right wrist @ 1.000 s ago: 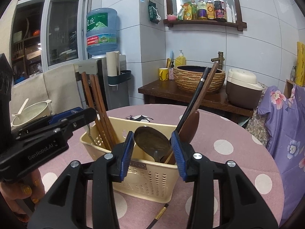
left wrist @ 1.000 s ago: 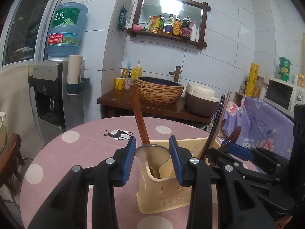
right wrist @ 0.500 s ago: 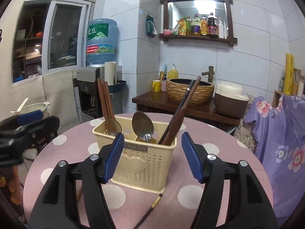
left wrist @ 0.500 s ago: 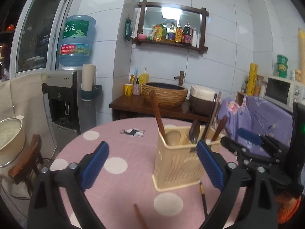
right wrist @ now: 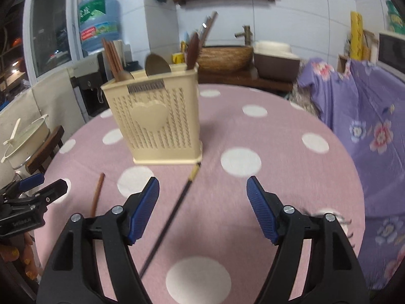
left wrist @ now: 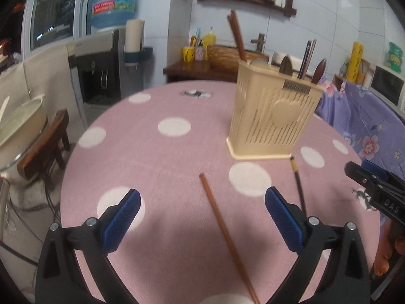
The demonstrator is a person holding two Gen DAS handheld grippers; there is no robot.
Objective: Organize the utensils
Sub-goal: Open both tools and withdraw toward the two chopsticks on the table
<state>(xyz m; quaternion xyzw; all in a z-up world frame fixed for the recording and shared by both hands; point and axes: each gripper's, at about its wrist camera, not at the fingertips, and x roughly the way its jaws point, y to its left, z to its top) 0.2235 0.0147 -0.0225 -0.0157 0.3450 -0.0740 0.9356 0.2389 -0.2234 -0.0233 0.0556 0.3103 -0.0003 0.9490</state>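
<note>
Left tool [left wrist: 202, 217]: opening, empty, above brown chopstick [left wrist: 225, 230].
Right tool [right wrist: 202, 207]: opening, empty, black chopstick [right wrist: 172, 217] below.
Holder [right wrist: 159, 121]: upright on counter [right wrist: 278, 157].

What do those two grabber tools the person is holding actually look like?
Both the left gripper and the right gripper are matte black plastic frames with silver screws. Their jaws carry ribbed blue pads. White lettering marks each body's side. No cables or sleeves are visible.

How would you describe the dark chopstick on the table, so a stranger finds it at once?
On the pink dotted tablecloth stands a cream utensil holder. In front of it lie two single chopsticks; the dark chopstick is the black one with a yellow tip, not the plain brown chopstick.
</note>
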